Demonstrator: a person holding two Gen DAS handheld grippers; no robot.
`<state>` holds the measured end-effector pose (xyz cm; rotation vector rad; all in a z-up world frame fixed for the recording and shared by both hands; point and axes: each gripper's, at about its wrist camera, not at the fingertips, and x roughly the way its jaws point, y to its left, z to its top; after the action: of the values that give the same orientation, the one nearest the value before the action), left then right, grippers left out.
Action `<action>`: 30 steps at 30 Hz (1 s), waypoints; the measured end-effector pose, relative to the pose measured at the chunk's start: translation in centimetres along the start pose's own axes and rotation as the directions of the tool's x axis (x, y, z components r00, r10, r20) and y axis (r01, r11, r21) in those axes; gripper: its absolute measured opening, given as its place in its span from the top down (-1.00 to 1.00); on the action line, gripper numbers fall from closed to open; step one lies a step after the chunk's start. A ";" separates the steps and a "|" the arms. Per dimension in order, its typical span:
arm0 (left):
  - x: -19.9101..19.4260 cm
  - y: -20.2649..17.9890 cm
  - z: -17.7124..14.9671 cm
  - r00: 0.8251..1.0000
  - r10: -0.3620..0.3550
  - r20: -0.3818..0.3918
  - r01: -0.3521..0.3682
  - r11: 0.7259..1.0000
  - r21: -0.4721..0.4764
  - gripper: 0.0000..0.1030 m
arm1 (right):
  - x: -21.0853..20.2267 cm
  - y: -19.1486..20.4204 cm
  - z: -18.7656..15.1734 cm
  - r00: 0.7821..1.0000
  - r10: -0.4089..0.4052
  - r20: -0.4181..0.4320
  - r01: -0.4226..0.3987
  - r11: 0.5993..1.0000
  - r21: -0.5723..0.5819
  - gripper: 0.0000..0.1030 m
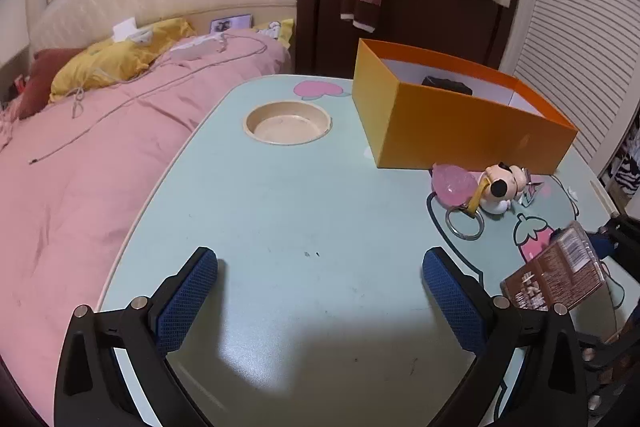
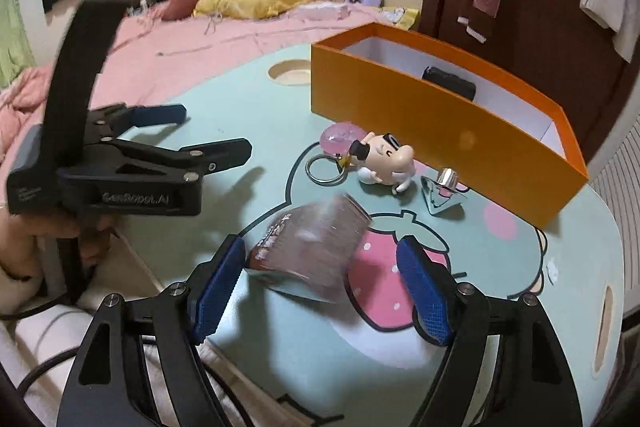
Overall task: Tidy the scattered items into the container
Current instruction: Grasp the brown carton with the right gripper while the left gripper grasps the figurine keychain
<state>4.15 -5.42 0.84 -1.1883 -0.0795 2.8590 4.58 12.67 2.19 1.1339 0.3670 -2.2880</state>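
The orange box [image 1: 460, 123] [image 2: 440, 131] stands open at the table's far right with a dark item [image 2: 450, 81] inside. In front of it lies a cartoon-figure keychain [image 2: 384, 157] [image 1: 500, 187] with a pink charm [image 1: 452, 183] and a metal ring [image 2: 324, 167]. A silver triangular trinket [image 2: 440, 193] rests beside it. A brown snack packet [image 2: 312, 247] [image 1: 556, 275] sits blurred and tilted between the wide-apart fingers of my right gripper [image 2: 320, 267], which is open. My left gripper [image 1: 320, 267] [image 2: 214, 131] hovers open over bare table, left of the items.
The mint-green table [image 1: 280, 211] has a round cup recess [image 1: 288, 123] at the back left and a slot [image 2: 606, 323] near its right edge. A pink-covered bed [image 1: 100, 147] borders the left side. A dark door [image 1: 420, 7] with hanging clothes stands behind the box.
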 end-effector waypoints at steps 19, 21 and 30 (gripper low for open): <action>-2.5 -3.0 1.1 0.989 -0.139 0.060 0.132 0.986 0.105 -0.99 | -3.1 -5.7 -3.2 0.993 -0.023 0.118 -0.009 0.963 0.270 0.62; -3.1 -4.6 1.5 0.983 -0.169 0.074 0.155 0.974 0.166 -0.99 | -3.9 -6.4 -4.2 0.993 -0.035 0.113 -0.001 0.954 0.300 0.62; 0.3 -10.9 4.2 0.972 -0.232 -0.031 0.229 0.918 0.323 -0.32 | -5.4 -8.5 -5.5 0.992 -0.025 0.122 -0.022 0.930 0.368 0.62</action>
<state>1.21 5.30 4.29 -1.0245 0.2278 2.5444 5.81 24.06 3.15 1.1530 -0.1200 -2.4802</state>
